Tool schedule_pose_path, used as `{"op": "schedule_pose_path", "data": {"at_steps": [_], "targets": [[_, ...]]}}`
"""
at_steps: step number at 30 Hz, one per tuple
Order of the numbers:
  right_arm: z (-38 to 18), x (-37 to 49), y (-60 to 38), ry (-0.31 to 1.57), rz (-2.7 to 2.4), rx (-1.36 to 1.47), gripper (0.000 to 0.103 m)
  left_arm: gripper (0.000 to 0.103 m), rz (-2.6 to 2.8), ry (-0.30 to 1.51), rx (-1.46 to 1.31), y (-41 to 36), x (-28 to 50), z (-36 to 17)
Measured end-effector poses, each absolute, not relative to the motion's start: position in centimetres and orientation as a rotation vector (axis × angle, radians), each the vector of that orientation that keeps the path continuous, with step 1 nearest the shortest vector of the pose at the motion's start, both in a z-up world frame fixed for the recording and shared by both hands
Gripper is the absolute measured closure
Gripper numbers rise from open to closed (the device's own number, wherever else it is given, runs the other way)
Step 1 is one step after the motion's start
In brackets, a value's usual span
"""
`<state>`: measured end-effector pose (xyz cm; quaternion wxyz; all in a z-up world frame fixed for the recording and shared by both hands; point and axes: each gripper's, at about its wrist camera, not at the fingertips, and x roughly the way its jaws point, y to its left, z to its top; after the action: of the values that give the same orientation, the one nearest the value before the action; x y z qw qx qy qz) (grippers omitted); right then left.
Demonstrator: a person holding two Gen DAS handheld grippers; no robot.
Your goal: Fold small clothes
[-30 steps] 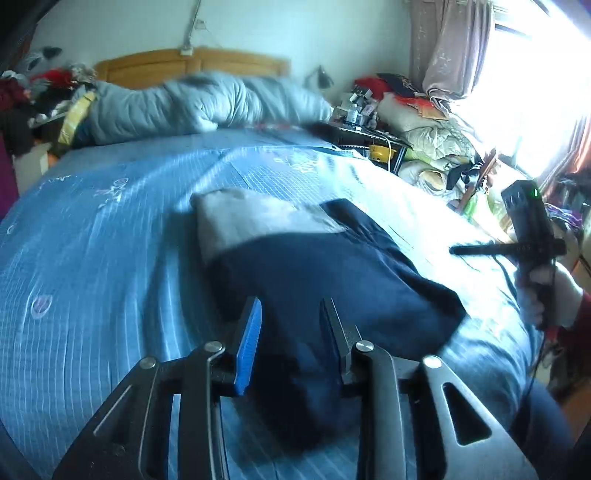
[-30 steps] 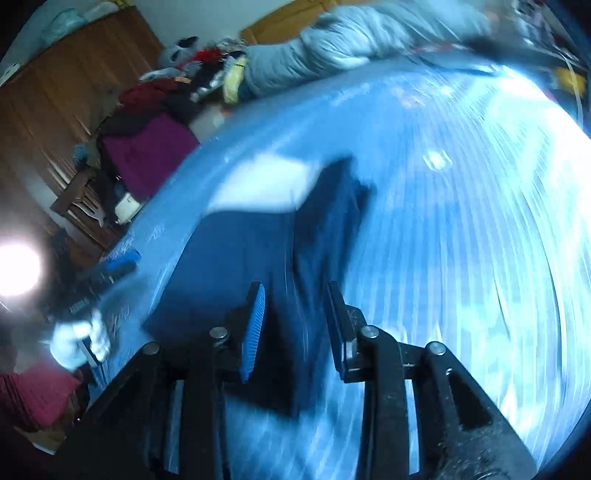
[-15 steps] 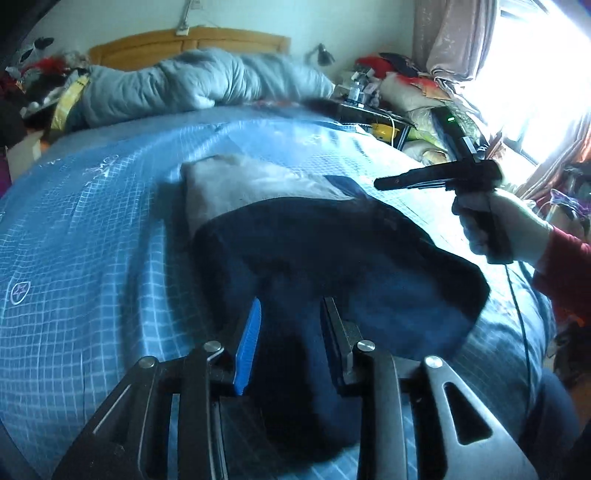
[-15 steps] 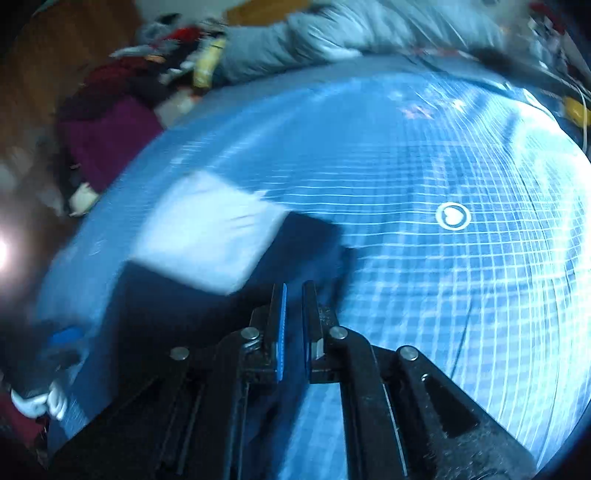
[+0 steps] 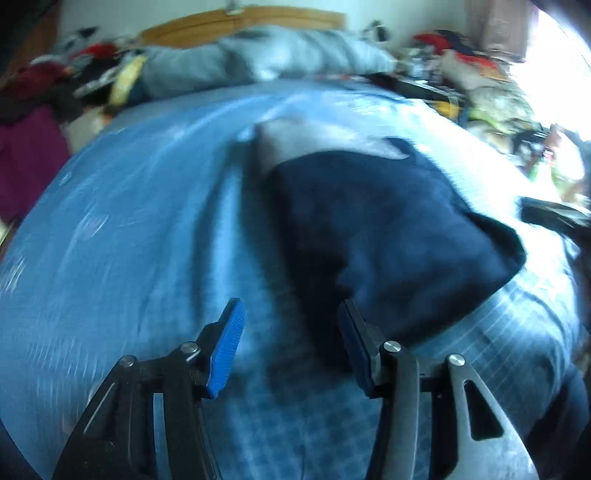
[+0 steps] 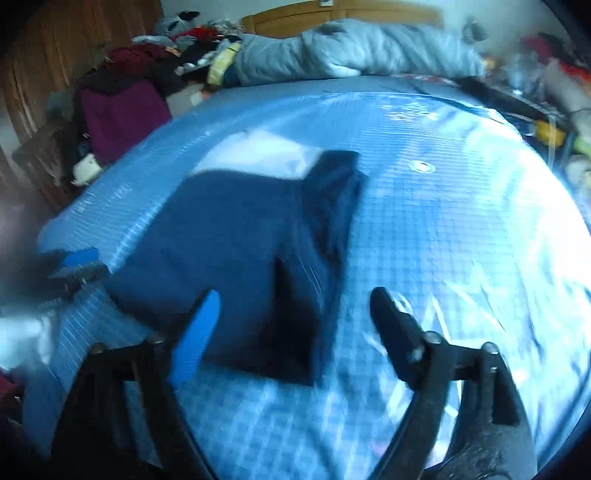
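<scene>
A dark navy garment (image 5: 388,229) with a pale grey part (image 5: 306,136) at its far end lies partly folded on the blue checked bed sheet (image 5: 129,240). My left gripper (image 5: 290,332) hangs open just in front of the garment's near left edge, nothing between its fingers. In the right wrist view the same navy garment (image 6: 236,236) lies flat, a folded strip (image 6: 332,192) along its right side. My right gripper (image 6: 291,314) is wide open above the garment's near corner, holding nothing. The views are motion-blurred.
A grey duvet (image 6: 354,55) lies bunched along the wooden headboard (image 5: 240,22). Piled clothes (image 6: 122,92) crowd the left side of the bed, and clutter (image 5: 480,85) fills the right by the bright window. The left gripper (image 6: 74,266) shows at the bed's left edge.
My right gripper was shut half a second ago and now stands wide open, pulled back over the near corner. My left gripper has opened wider and shifted left of the garment's edge.
</scene>
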<state>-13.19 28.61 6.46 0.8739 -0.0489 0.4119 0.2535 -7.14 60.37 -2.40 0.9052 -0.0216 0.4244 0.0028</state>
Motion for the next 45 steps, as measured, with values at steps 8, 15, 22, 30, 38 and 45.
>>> {"op": "schedule_pose_path", "data": {"at_steps": [8,15,22,30,38,45], "targets": [[1.5,-17.9,26.1,1.021,0.347,-0.099,0.018,0.042,0.193,0.951,-0.095,61.1,-10.5,-6.3],[0.5,-17.8,26.6,1.024,0.298,-0.155,0.0,0.0,0.36,0.991,-0.082,61.2,-10.1,-6.6],[0.1,-19.2,26.3,1.009,0.29,-0.151,0.0,0.0,0.34,1.006,-0.166,63.0,-11.0,-6.6],[0.3,-18.5,26.6,1.033,0.259,-0.135,0.0,0.0,0.324,1.011,-0.205,63.2,-11.2,-6.6],[0.3,-17.3,26.4,1.048,0.271,-0.117,0.0,0.0,0.331,1.016,-0.225,63.4,-11.0,-6.5],[0.0,-16.5,26.6,1.033,0.263,-0.114,0.0,0.0,0.325,1.011,-0.238,63.8,-10.7,-6.7]]}}
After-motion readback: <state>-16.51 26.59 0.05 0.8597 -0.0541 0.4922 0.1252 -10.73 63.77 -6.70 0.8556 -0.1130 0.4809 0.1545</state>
